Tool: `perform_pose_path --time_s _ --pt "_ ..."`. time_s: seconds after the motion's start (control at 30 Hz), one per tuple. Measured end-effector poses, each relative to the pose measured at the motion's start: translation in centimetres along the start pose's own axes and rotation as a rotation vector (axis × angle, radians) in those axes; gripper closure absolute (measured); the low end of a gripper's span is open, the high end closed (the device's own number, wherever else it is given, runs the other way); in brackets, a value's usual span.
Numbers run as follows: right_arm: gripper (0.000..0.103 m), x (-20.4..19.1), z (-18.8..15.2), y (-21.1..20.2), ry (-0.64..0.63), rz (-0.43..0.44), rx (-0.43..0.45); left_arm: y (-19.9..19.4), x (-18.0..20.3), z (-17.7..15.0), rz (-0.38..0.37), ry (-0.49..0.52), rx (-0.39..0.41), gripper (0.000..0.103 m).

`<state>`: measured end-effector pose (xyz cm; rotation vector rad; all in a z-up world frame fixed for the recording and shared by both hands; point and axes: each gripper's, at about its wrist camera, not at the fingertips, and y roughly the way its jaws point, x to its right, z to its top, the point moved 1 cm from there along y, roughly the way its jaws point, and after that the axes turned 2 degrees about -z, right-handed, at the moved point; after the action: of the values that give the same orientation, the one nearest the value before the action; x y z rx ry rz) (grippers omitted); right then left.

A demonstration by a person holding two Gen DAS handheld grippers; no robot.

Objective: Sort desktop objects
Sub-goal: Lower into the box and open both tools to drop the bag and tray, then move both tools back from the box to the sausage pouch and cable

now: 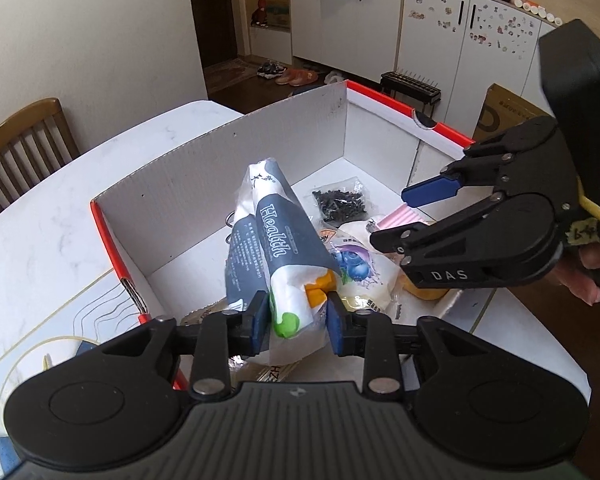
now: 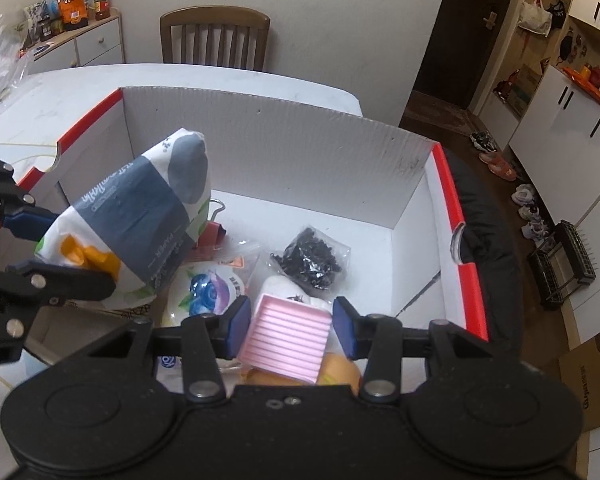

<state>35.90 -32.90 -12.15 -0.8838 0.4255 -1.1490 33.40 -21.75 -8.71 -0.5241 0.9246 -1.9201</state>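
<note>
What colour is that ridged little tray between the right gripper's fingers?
Pale pink tray, clearest in the right wrist view.

My left gripper [image 1: 298, 320] straddles the lower end of a white-and-grey paper pack printed "Health" [image 1: 274, 240], which leans upright inside the white corrugated cardboard box with red rims [image 1: 220, 160]. Also in the box, right of that pack, I see a clear bag of small black pieces [image 1: 342, 200] and a blueberry-printed pouch [image 1: 358, 268]. My right gripper [image 1: 400, 216] hovers over the box's right side above a pink ribbed tray [image 1: 400, 218].
</note>
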Motion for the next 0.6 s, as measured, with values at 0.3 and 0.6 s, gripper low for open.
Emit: perform_pose_path --time_s 0.3,0.6 --pt "0.028 0.8 -0.4 -0.7 0.040 0.026 0.023 -1.7 -0.2 -0.4 -0.006 -0.055 0.049 0.032" --pt "0.026 1.1 -0.2 -2.2 0.061 0.051 0.054 -4.4 -0.1 -0.8 0.015 -0.084 0.122 0.032"
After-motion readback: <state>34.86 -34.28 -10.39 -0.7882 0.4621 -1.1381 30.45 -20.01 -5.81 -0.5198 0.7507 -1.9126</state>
